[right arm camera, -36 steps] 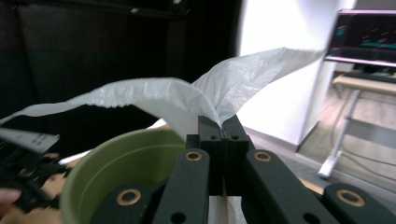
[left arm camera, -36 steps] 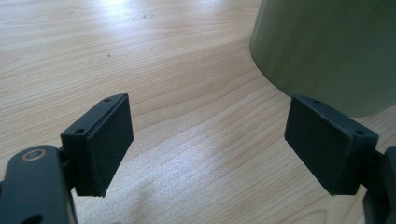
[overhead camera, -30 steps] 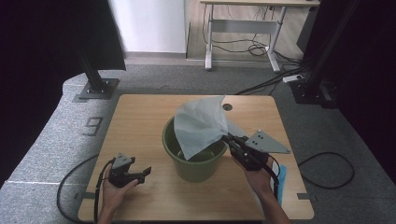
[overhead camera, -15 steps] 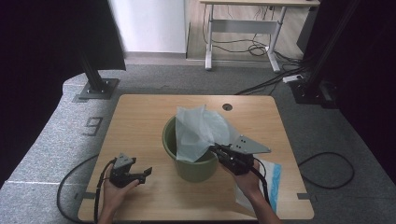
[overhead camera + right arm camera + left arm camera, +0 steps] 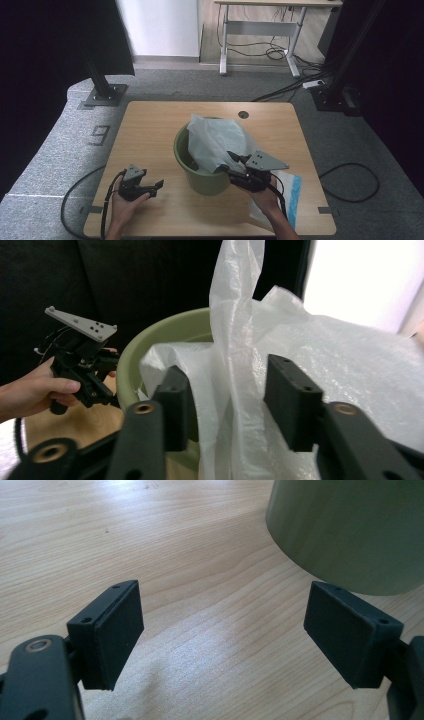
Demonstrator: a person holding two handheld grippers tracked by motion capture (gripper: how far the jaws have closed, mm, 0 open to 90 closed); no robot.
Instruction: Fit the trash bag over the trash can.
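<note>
Wooden table (image 5: 150,125): one bucket (image 5: 200,177), one bag (image 5: 220,142)

Figure 9 on grey floor mat (image 5: 101,134), left of table

The white plastic bag (image 5: 216,142) hides most of the inside of the green bucket (image 5: 200,182), so what lies in the bucket cannot be told. In the left gripper view the bucket (image 5: 350,530) is cut off by the top and right edges. The right tongs (image 5: 231,162) and the hand behind them cover part of a flat blue-and-white packet (image 5: 287,192) on the worktop (image 5: 150,130); what it is cannot be made out. In the right gripper view the bag (image 5: 300,340) runs past the top and right edges.
</note>
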